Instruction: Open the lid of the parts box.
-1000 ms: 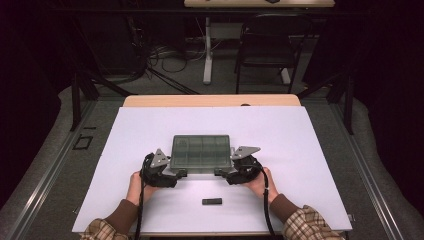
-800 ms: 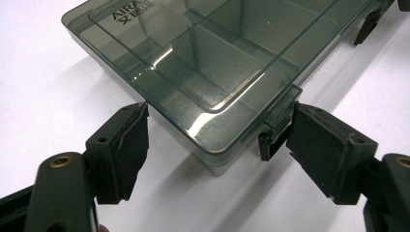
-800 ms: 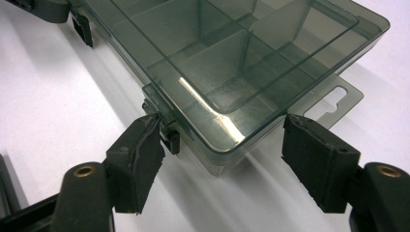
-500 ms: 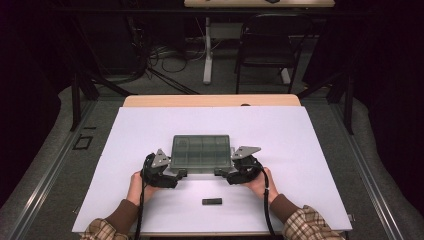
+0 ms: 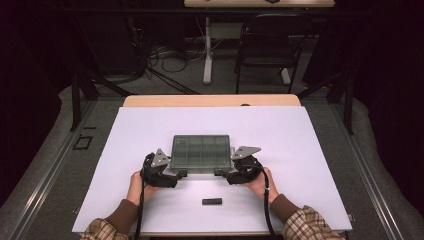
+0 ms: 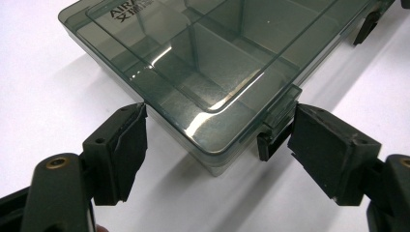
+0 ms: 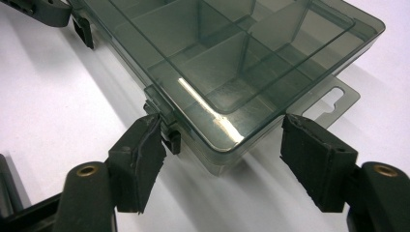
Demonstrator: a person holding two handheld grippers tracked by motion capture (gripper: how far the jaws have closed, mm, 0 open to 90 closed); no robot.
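A smoky see-through compartment box [image 5: 201,152] with its lid down lies in the middle of the white table. My left gripper [image 5: 182,173] is at its near-left corner and my right gripper [image 5: 220,173] at its near-right corner. In the left gripper view the left gripper [image 6: 217,116] stands open astride the box [image 6: 203,53] corner, its right jaw against a black latch [image 6: 271,139]. In the right gripper view the right gripper [image 7: 221,123] is open astride the other corner of the box [image 7: 208,48], its left jaw at the second latch [image 7: 168,133].
A small black oblong piece [image 5: 212,201] lies on the white sheet [image 5: 300,140] near the front edge, between the person's forearms. The box has a hang tab [image 7: 333,99] on its right end. Beyond the table stand a chair [image 5: 267,47] and cables on the floor.
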